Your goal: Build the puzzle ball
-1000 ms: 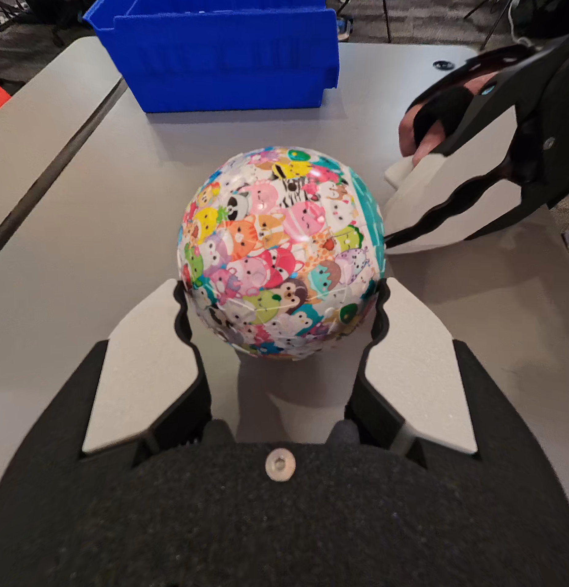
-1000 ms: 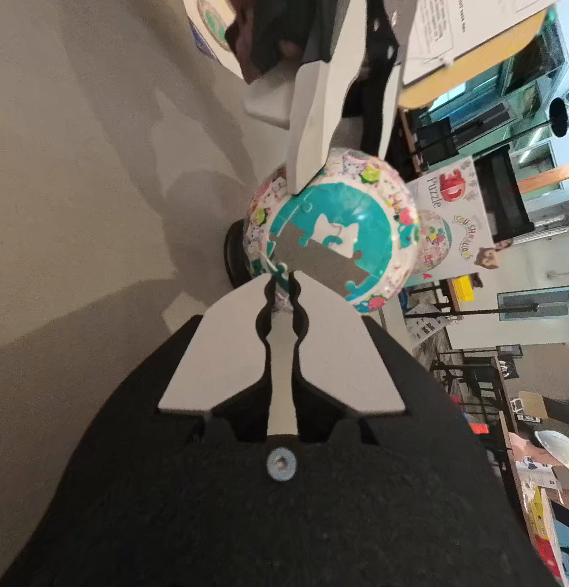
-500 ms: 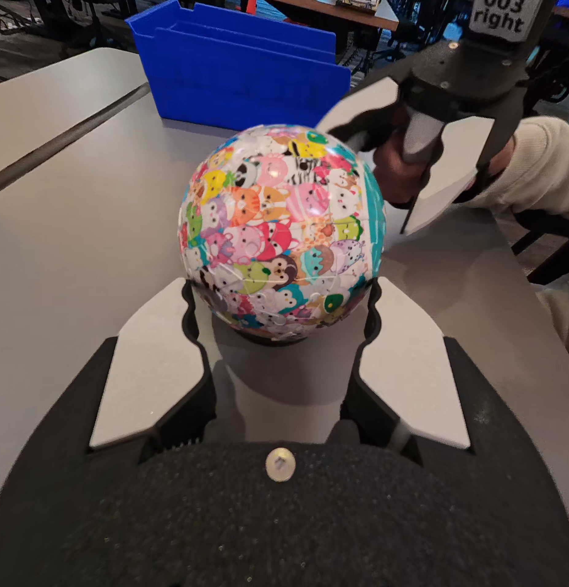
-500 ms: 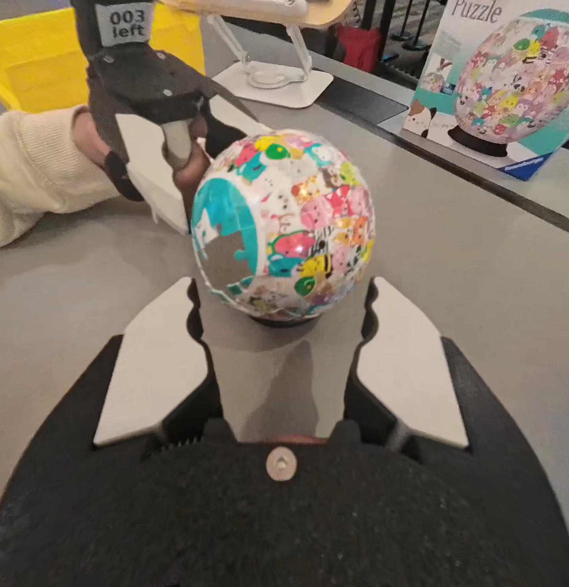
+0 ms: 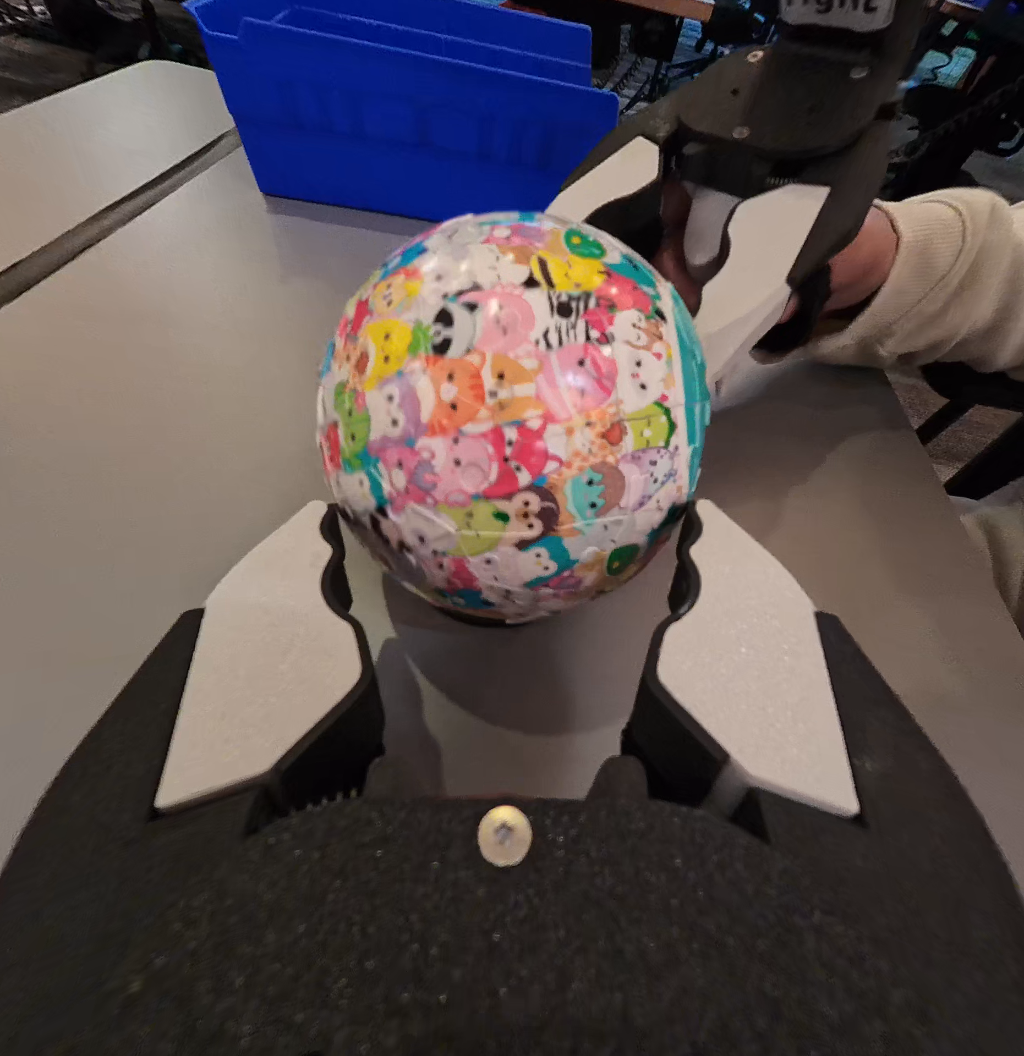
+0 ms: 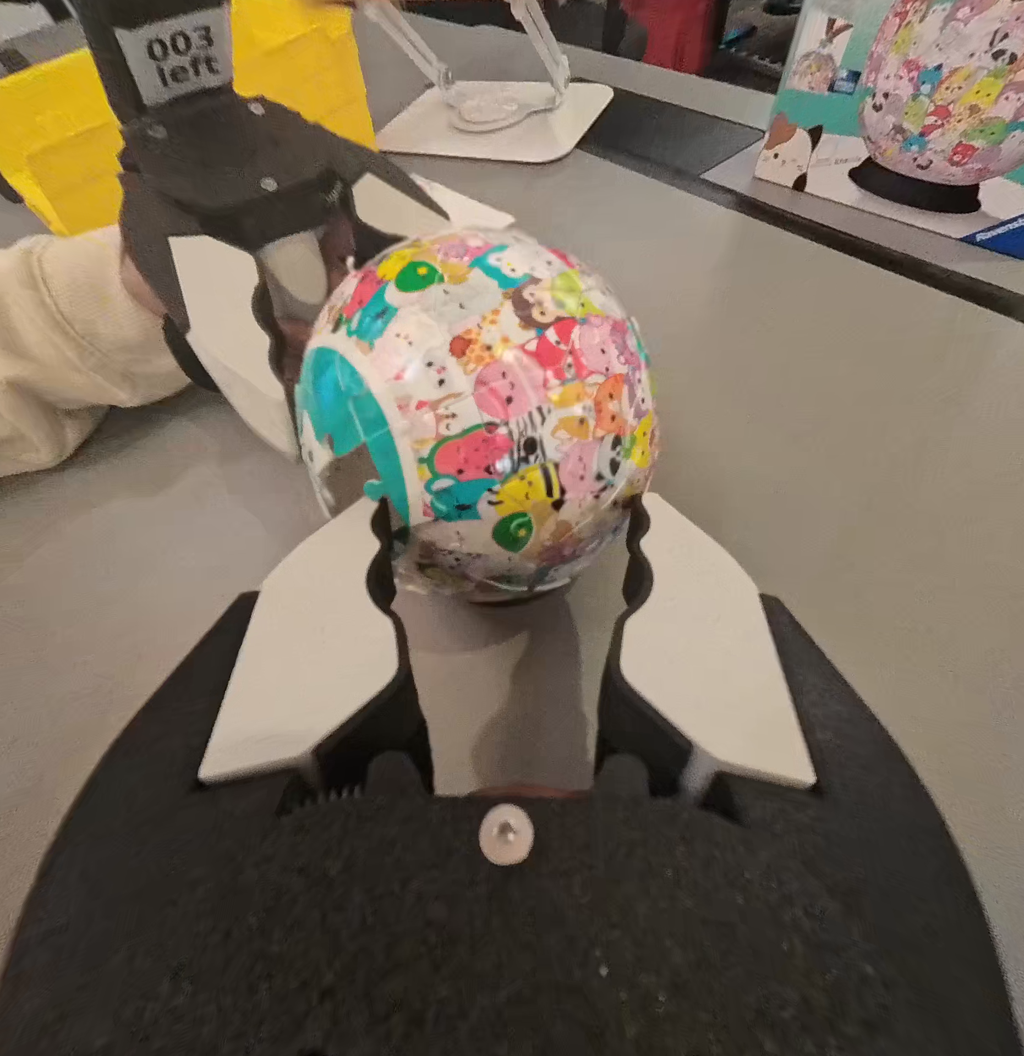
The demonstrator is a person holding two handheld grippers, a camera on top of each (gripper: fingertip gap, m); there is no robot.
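The puzzle ball [image 5: 509, 417], covered in colourful cartoon animals, sits on a dark stand [image 5: 481, 617] on the grey table. In the right wrist view the ball [image 6: 481, 411] shows a teal patch with a grey hole [image 6: 343, 474] on its left side. My left gripper [image 5: 509, 514] is open, and its fingertips flank the ball's lower part. My right gripper [image 6: 509, 508] is open on the opposite side, with its tips just in front of the ball's lower edge. Each gripper's white fingers show behind the ball in the other's view [image 5: 606, 171] [image 6: 218, 320].
A blue bin [image 5: 412, 103] stands at the back of the table [image 5: 126, 400]. A yellow bin [image 6: 52, 131], a clear stand on a white base [image 6: 498, 114] and the puzzle box [image 6: 898, 103] stand beyond the ball. Cream sleeves [image 5: 955, 286] hold the grippers. The table edge runs at the right.
My right gripper was shut and turned sideways at the ball's hole; it has opened, swung upright and now sits close to the ball with narrower jaws. My left gripper has stayed open around the ball.
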